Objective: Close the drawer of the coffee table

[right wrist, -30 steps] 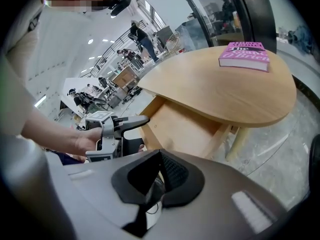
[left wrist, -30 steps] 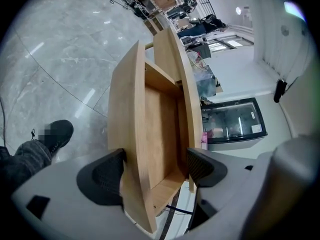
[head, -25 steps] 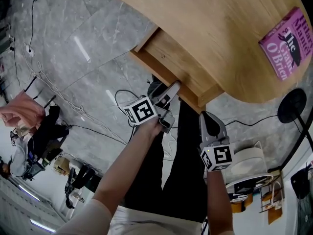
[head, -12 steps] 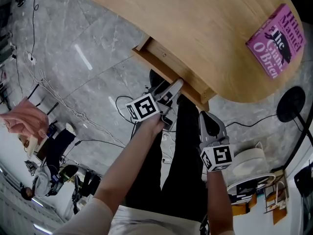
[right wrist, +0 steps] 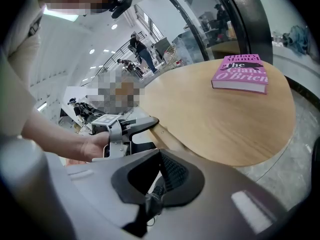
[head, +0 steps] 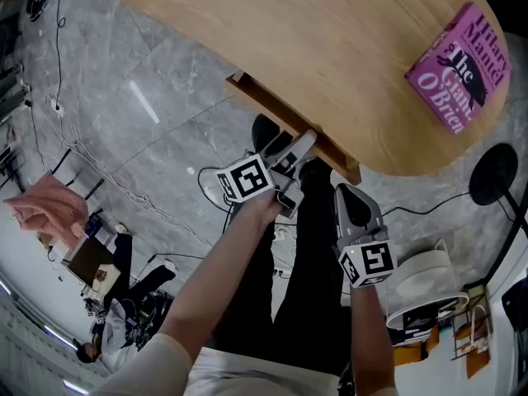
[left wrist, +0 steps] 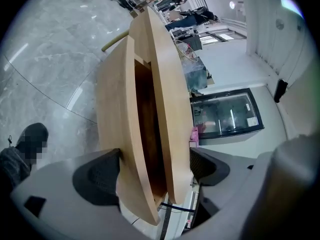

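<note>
The wooden coffee table [head: 330, 40] fills the top of the head view, with a pink book [head: 460, 66] on its right end. Its drawer [head: 276, 118] shows only as a narrow strip under the table's edge. My left gripper [head: 304, 143] has its tips at the drawer front. In the left gripper view the jaws [left wrist: 155, 166] are opening wide. The drawer front [left wrist: 117, 124] and the tabletop edge [left wrist: 167, 84] stand between them, with a dark slit of drawer interior. My right gripper [head: 348, 198] hangs apart below the table edge, shut [right wrist: 159, 176] and empty.
The person's legs in black trousers stand just below the drawer. Cables [head: 216, 180] lie on the grey marble floor at left. A black round base [head: 492, 176] and a white appliance [head: 425, 283] stand at the right. A glass-fronted cabinet [left wrist: 225, 116] is beyond the table.
The drawer has slid in under the tabletop, from well out to almost flush. My left gripper moved with it toward the table. The right gripper barely shifted.
</note>
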`<action>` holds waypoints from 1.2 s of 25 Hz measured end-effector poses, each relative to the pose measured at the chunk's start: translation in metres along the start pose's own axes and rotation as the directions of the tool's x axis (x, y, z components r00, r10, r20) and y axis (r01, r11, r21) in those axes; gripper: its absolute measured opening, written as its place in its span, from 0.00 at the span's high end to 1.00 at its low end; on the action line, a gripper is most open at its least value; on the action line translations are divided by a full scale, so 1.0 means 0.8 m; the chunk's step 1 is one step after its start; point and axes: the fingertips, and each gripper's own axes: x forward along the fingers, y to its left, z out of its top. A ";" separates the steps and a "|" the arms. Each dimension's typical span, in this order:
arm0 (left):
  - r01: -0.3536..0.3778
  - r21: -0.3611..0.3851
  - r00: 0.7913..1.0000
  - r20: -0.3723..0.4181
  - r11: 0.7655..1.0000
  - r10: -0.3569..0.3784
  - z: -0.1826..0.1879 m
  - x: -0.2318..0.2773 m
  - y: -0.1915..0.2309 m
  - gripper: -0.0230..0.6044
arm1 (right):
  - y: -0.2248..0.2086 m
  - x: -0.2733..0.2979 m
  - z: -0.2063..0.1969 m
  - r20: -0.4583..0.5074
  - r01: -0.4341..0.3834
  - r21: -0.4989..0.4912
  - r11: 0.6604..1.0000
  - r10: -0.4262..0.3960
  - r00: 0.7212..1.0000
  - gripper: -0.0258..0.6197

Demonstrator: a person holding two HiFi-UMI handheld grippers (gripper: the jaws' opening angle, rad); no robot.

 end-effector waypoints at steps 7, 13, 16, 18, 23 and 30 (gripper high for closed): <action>-0.001 0.021 1.000 -0.003 1.000 0.001 0.003 0.017 -0.010 0.28 | -0.013 -0.001 0.005 0.011 0.003 0.017 1.000 -0.003 1.000 0.94; 0.018 0.048 1.000 -0.004 0.999 -0.018 0.007 0.039 -0.027 0.27 | -0.031 0.000 0.009 0.041 0.032 0.063 0.998 -0.035 0.999 0.94; 0.023 0.071 1.000 -0.012 0.997 -0.022 0.008 0.047 -0.033 0.27 | -0.032 0.003 0.009 0.047 0.029 0.080 0.996 -0.033 0.998 0.94; 0.021 0.088 1.000 -0.011 0.996 -0.020 0.010 0.052 -0.035 0.27 | -0.032 0.006 0.010 0.050 0.022 0.087 0.996 -0.027 0.998 0.94; 0.053 0.100 0.999 0.000 0.994 -0.053 0.014 0.060 -0.042 0.27 | -0.033 0.011 0.009 0.059 0.014 0.103 0.995 -0.020 0.998 0.94; 0.103 0.127 0.995 -0.022 0.986 -0.102 0.014 0.073 -0.053 0.27 | -0.042 0.014 0.010 0.064 0.013 0.097 0.995 -0.020 0.998 0.94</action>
